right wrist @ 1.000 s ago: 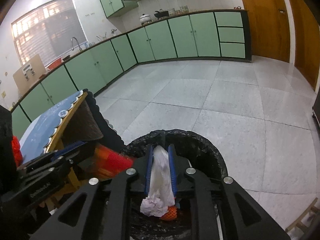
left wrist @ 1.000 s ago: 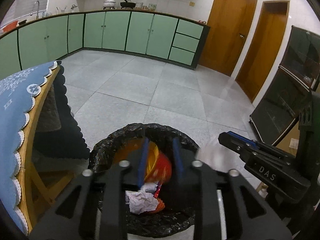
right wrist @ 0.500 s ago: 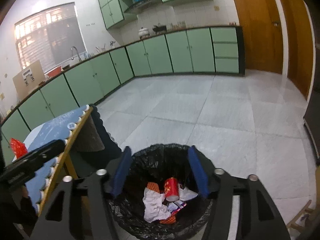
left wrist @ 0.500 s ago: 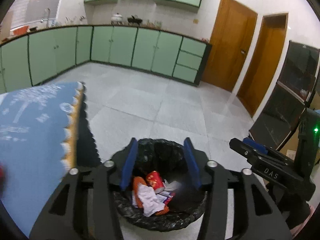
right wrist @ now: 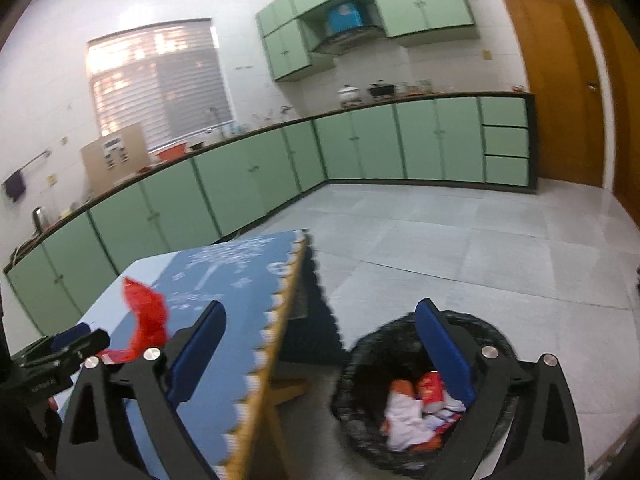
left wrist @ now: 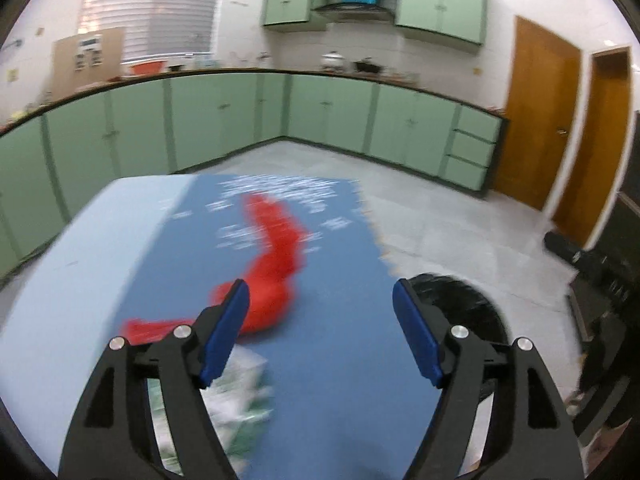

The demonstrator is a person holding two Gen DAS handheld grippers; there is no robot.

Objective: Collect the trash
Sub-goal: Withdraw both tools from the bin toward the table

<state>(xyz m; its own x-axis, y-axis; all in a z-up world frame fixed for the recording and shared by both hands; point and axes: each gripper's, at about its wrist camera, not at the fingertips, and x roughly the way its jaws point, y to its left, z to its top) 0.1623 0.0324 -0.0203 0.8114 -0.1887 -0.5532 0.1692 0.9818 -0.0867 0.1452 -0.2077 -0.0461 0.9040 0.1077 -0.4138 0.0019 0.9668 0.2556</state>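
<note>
A red plastic wrapper (left wrist: 276, 264) lies on the blue tablecloth (left wrist: 340, 352), blurred by motion; it also shows in the right wrist view (right wrist: 144, 316). A white-green crumpled packet (left wrist: 236, 400) lies under my left gripper (left wrist: 320, 332), which is open and empty above the table. My right gripper (right wrist: 320, 352) is open and empty, above the table edge and the black-lined trash bin (right wrist: 360, 364). The bin holds white tissue (right wrist: 404, 416) and a red cup (right wrist: 430, 390). The left gripper (right wrist: 68, 344) shows at the left of the right wrist view.
The table's scalloped edge (right wrist: 276, 320) runs beside the bin. The bin rim (left wrist: 460, 296) shows right of the table. Green cabinets (right wrist: 360, 144) line the far walls. Wooden doors (left wrist: 536, 120) stand at the right. Grey tiled floor (right wrist: 480, 240) lies beyond.
Both grippers opened and dropped the tissue and red cup into the bin. The left gripper then swung left over the table; the right gripper rose and turned left.
</note>
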